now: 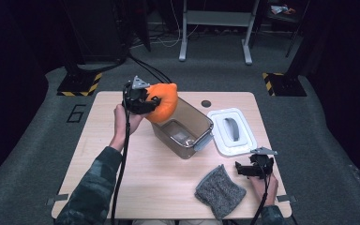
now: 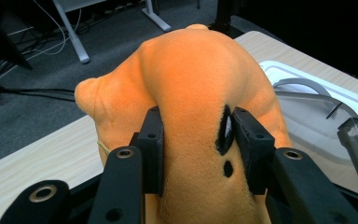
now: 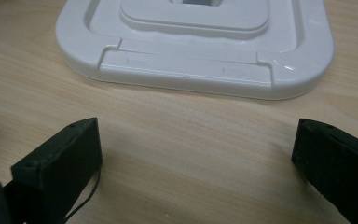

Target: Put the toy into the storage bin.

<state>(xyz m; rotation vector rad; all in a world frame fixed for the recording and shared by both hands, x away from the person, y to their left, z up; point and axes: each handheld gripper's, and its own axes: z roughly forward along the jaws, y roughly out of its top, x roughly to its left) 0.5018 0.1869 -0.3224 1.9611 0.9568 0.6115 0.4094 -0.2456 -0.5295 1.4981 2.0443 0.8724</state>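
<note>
Now your left claw [image 1: 155,104] pinches the orange plush [image 1: 165,101] tight, bin [image 1: 183,129] just below for dropping in; right claw [image 3: 193,154] wide open, empty.

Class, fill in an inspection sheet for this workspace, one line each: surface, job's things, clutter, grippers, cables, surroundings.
Surface: light wooden table, dark round hole near its far edge.
Job's things: orange plush toy held above the far rim of the clear brown plastic bin; white rectangular lid lies flat right of the bin.
Clutter: grey knitted cloth near the front edge.
Grippers: left gripper shut on the toy; right gripper open, low over the table, facing the lid.
Cables: black cable trails along the left forearm.
Surroundings: grey carpet, white frame legs, hazard-striped bases.
</note>
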